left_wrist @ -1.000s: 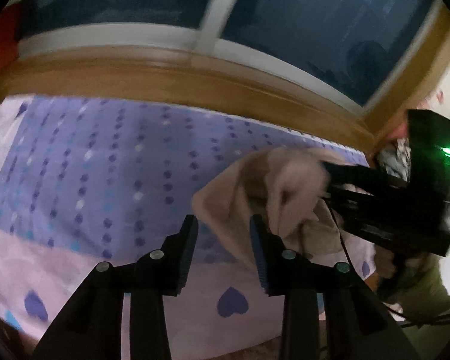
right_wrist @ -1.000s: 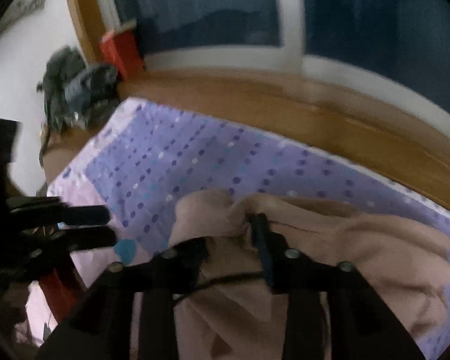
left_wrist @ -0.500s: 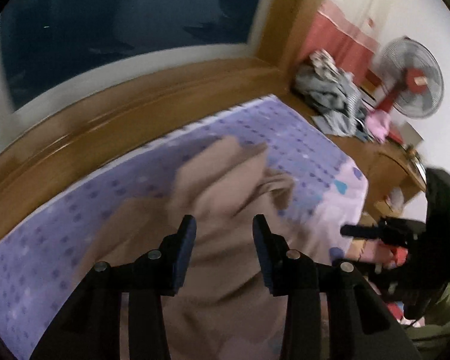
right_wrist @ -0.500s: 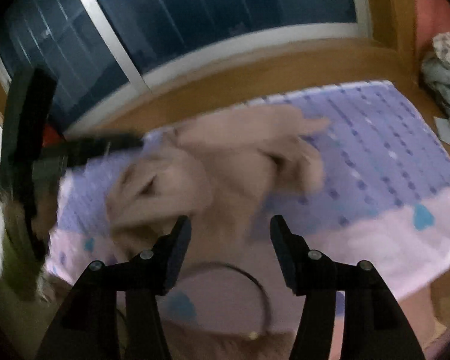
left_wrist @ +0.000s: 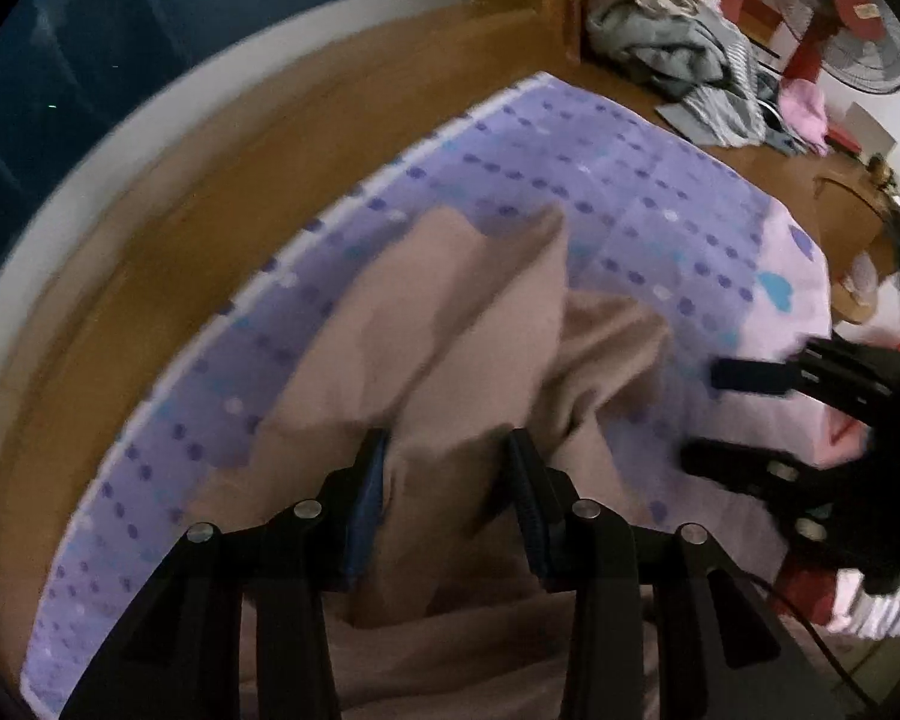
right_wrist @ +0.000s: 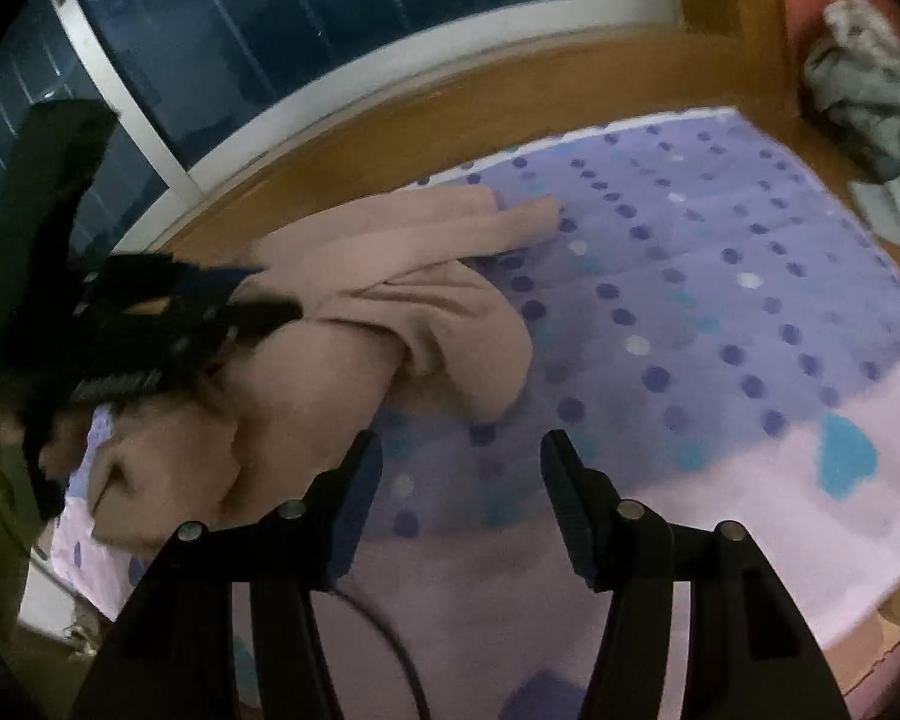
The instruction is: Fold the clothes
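We see the crumpled beige fleece garment [left_wrist: 450,330] lying on the purple dotted bedsheet [left_wrist: 660,192], bunched toward 9 o'clock in the right wrist view [right_wrist: 390,324]. Left claw [left_wrist: 447,462] hangs over it, jaws opening, fabric showing between them; pads don't appear to press on it. Right claw [right_wrist: 462,468] is released, jaws wide over bare sheet at 6 o'clock, garment just beside its left finger [right_wrist: 354,498]. Heap of grey clothes [left_wrist: 672,48] on the wooden ledge at 1 o'clock, red-hub standing fan [left_wrist: 840,12] beyond.
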Motion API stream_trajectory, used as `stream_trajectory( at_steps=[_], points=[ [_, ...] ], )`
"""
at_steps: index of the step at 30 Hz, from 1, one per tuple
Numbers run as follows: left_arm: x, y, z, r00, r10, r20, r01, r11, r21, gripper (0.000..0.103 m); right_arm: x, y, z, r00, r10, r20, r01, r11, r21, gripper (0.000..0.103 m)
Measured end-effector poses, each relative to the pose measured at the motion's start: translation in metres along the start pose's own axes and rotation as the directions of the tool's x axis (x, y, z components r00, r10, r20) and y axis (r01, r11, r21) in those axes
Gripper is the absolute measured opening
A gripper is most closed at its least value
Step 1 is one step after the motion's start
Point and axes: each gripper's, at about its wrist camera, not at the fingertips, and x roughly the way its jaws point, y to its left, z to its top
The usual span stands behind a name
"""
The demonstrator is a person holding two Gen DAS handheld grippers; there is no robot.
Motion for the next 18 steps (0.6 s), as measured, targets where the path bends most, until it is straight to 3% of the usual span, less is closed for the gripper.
stream_trajectory(
  at_steps=[7, 8, 10, 11, 13, 18],
  points=[
    [0.022, 0.010, -0.004, 1.000, 0.001, -0.023, -0.003, 0.996, -0.092, 0.043, 0.042, 0.001, 0.016, 1.000, -0.005, -0.005, 0.005, 1.000, 0.004, 0.056],
    [0.021, 0.012, -0.005, 1.000, 0.001, -0.007, -0.002, 0.995, -0.105, 0.035, 0.044, 0.002, 0.018, 1.000, -0.004, 0.006, 0.004, 1.000, 0.005, 0.056],
    [0.013, 0.020, -0.008, 1.000, -0.007, 0.025, 0.011, 0.988, -0.156, 0.019, 0.046, 0.002, 0.021, 1.000, -0.004, 0.028, 0.004, 1.000, 0.011, 0.045],
    [0.008, 0.026, -0.010, 0.999, -0.027, 0.044, 0.035, 0.981, -0.191, 0.011, 0.046, 0.001, 0.022, 0.999, -0.003, 0.037, 0.002, 1.000, 0.019, 0.018],
    [-0.015, 0.043, -0.013, 0.993, -0.043, 0.108, 0.071, 0.960, -0.270, 0.010, 0.033, -0.002, 0.028, 0.997, 0.003, 0.083, -0.007, 0.999, 0.043, 0.015],
    [-0.096, 0.096, -0.021, 0.955, 0.080, 0.286, 0.044, 0.914, -0.403, 0.009, -0.024, 0.004, 0.069, 0.962, -0.040, 0.270, 0.041, 0.999, 0.000, 0.013]
  ],
)
